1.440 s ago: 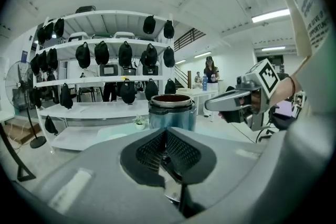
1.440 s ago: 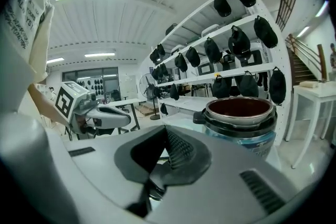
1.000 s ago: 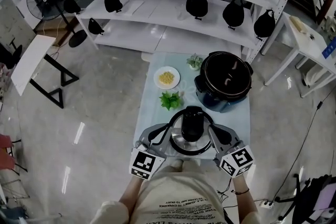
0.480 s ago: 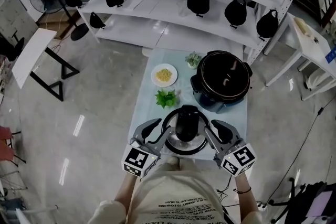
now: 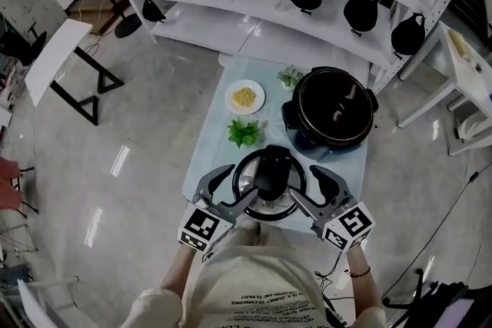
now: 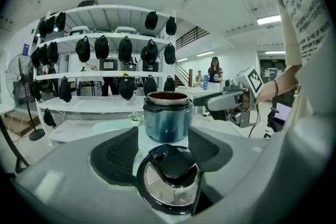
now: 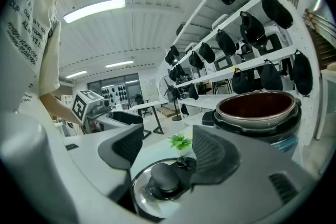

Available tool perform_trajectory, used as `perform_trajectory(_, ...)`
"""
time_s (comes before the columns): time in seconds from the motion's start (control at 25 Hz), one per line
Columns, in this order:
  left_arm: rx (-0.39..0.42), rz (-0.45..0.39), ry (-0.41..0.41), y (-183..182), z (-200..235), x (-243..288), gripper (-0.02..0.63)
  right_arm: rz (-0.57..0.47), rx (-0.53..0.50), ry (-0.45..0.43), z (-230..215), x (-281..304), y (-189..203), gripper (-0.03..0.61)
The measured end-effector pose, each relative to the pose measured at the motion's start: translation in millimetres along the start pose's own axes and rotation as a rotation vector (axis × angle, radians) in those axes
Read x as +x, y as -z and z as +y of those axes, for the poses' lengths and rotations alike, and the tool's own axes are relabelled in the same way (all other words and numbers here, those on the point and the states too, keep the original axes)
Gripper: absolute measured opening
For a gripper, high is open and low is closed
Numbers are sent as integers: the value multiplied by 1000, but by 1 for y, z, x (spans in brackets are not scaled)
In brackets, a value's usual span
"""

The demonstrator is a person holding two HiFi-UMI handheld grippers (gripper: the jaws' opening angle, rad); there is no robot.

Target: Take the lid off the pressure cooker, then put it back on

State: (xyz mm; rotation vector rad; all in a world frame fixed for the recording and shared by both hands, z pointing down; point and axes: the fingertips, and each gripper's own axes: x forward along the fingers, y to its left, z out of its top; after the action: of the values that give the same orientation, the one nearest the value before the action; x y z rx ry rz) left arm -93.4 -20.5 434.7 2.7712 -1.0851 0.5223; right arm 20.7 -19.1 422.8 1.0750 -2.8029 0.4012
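The glass lid (image 5: 270, 173) with its black handle lies flat on the pale blue table (image 5: 206, 165), near the front edge. The open pressure cooker (image 5: 334, 107) stands behind it to the right, its dark pot showing. My left gripper (image 5: 235, 188) sits at the lid's left rim and my right gripper (image 5: 310, 190) at its right rim. Both have just been opening; their pads stand clear of the lid. In the left gripper view the gripper (image 6: 165, 150) frames the lid (image 6: 170, 181) below the cooker (image 6: 167, 115). The right gripper (image 7: 167, 150) likewise hangs over the lid (image 7: 163, 183).
A white plate of yellow food (image 5: 244, 97), a bunch of green leaves (image 5: 244, 132) and a small potted plant (image 5: 289, 76) sit behind the lid. White shelves (image 5: 254, 8) holding several black bags stand past the table. A white side table (image 5: 54, 57) is at left.
Both grippers, shut on the lid's rim a second ago, have spread their jaws and let it go. The lid now rests on the table.
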Motion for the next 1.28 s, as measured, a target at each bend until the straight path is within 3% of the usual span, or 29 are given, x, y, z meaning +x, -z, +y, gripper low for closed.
perform_trajectory(0.32,127,137,48,29,-15,16,284,80,-78,-110,3,9,24,278)
perform_trajectory(0.64,187,235,117,53,-22,33,285,192,-103,-171,5,20,58,288)
perform_trajectory(1.28,350,370,421,113,-30,73,287,391,-134,-225,6,53,132,290)
